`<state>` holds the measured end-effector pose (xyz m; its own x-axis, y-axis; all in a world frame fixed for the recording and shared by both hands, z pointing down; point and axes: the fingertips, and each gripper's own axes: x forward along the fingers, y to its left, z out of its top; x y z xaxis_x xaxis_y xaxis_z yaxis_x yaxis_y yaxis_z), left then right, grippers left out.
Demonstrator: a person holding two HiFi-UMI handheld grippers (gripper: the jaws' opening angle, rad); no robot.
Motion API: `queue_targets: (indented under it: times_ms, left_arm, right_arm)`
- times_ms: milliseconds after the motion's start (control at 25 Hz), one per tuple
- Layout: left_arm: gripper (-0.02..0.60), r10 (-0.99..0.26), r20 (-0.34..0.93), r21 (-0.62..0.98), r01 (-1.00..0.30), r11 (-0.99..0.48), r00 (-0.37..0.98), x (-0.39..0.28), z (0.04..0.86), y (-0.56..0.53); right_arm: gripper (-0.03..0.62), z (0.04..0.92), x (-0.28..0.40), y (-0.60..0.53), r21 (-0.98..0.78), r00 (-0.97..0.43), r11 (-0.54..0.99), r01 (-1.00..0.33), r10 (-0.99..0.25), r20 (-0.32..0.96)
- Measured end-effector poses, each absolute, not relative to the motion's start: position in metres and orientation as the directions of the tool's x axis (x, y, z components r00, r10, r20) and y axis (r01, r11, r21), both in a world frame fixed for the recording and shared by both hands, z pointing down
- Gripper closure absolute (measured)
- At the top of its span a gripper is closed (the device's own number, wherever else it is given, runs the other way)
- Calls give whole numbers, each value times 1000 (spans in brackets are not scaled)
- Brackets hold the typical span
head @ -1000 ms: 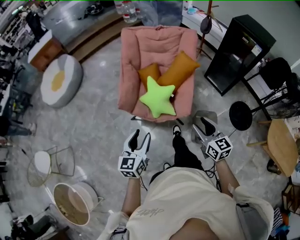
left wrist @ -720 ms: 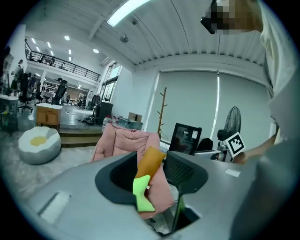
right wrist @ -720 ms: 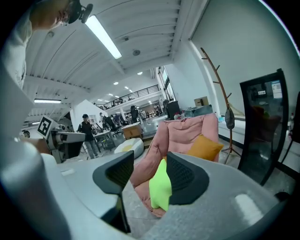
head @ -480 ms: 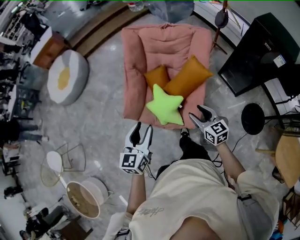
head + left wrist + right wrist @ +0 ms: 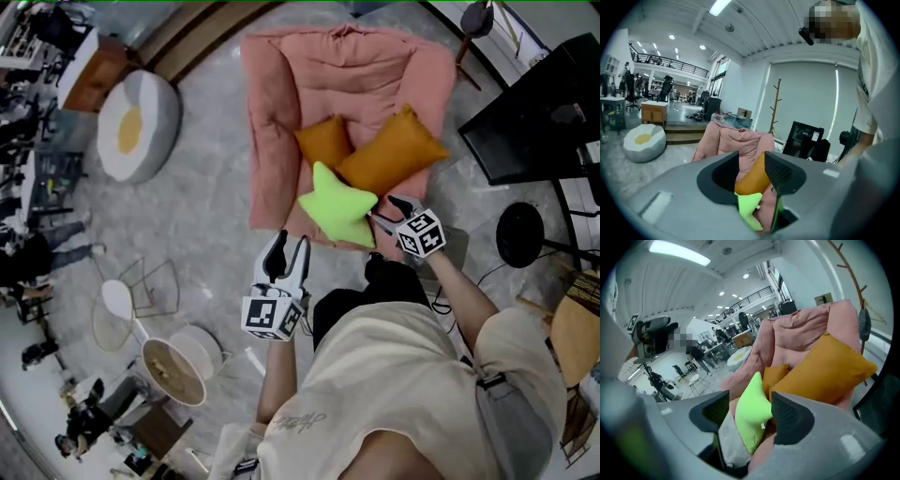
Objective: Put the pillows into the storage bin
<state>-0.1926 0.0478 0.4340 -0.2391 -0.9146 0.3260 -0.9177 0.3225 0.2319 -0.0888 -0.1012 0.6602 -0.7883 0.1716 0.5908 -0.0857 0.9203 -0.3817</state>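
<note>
My right gripper (image 5: 382,214) is at the green star pillow (image 5: 337,208) on the front edge of the pink lounge chair (image 5: 281,84). Its jaws have just been opening and stand apart, one star point between them, unclamped. My left gripper (image 5: 287,246) hovers short of the chair, jaws apart though just narrowing, empty. The large orange pillow (image 5: 392,161) and small orange pillow (image 5: 323,142) lie behind the star. The round bin (image 5: 202,345) stands well apart on the floor.
</note>
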Motion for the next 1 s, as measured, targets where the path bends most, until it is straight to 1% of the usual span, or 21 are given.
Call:
queue_targets:
  times_ms: [40, 160, 320, 440, 560, 760, 880, 960, 1000]
  left_arm:
    - [400, -910, 338, 240, -913, 330, -240, -193, 437, 45]
    - [400, -897, 374, 249, -906, 342, -236, -192, 445, 40]
    - [405, -881, 392, 271, -883, 384, -263, -198, 456, 41]
    - [408, -860, 424, 270, -867, 418, -282, -201, 462, 52]
    - [408, -837, 443, 267, -844, 466, -322, -208, 462, 61]
    - [408, -798, 478, 253, -813, 524, -366, -211, 464, 77]
    - [408, -779, 494, 244, -798, 551, -386, -210, 466, 86]
    - [408, -770, 506, 239, -795, 557, -388, -207, 466, 92]
    - [408, -769, 511, 237, -796, 556, -385, -206, 466, 94]
  right_arm:
    - [310, 673, -92, -100, -384, -762, 921, -70, 199, 616]
    - [292, 708, -96, -96, -388, -686, 921, -37, 259, 680]
    - [274, 745, -111, -104, -426, -622, 902, -70, 294, 726]
    - [273, 771, -112, -103, -435, -558, 895, -98, 312, 769]
    - [273, 789, -113, -103, -465, -517, 878, -112, 348, 782]
    - [273, 812, -116, -93, -476, -458, 876, -77, 393, 797]
    - [276, 818, -126, -89, -488, -451, 870, -66, 410, 792]
    - [279, 815, -133, -83, -495, -445, 868, -37, 429, 786]
    - [317, 813, -135, -80, -496, -438, 868, -20, 438, 785]
